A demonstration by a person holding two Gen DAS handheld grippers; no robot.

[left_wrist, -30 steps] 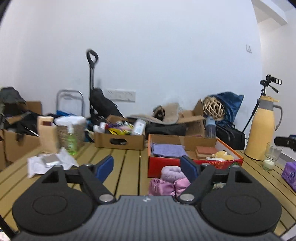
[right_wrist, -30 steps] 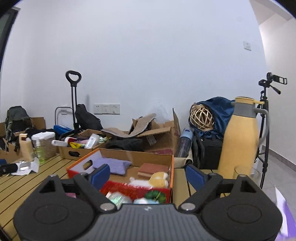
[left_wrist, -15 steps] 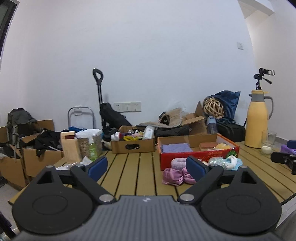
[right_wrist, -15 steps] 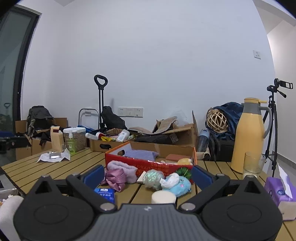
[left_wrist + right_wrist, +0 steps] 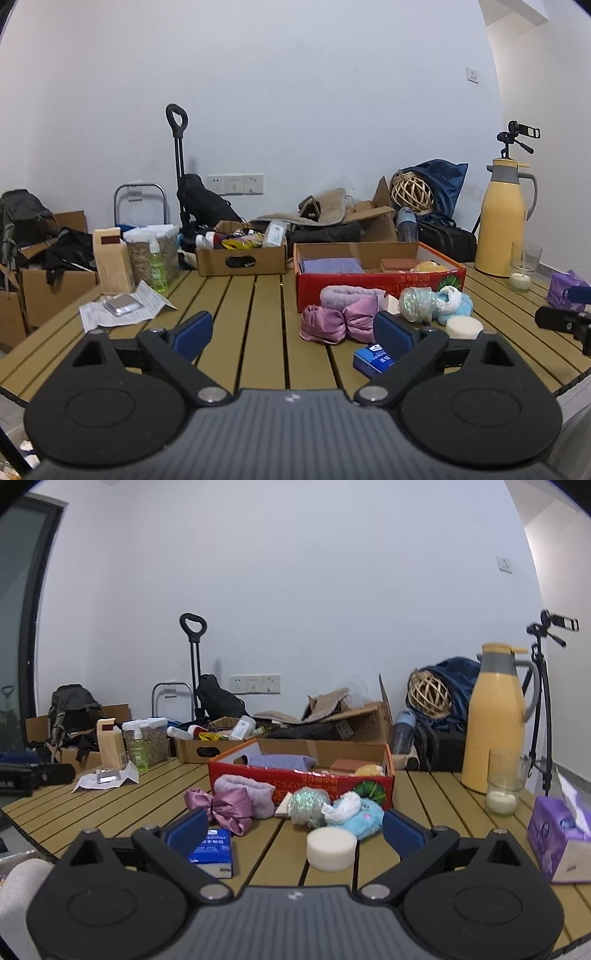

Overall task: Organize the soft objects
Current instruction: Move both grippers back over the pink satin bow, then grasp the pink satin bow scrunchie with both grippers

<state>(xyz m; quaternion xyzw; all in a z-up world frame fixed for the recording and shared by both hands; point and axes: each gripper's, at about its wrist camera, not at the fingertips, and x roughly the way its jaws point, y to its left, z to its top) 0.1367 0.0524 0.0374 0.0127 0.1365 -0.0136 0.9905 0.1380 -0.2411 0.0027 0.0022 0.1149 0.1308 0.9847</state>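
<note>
slatted wood table (image 5: 110, 805), glossy satin scrunchie (image 5: 225, 808)

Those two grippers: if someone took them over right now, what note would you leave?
Left gripper: open, empty, above the table.
Right gripper: open, empty, facing the pile.
Red box already holds a purple cloth, a brown pad and something yellow.
Left loose in front of it: pink bow, lilac band, glittery ball, blue plush, white sponge, blue tissue pack.
</note>
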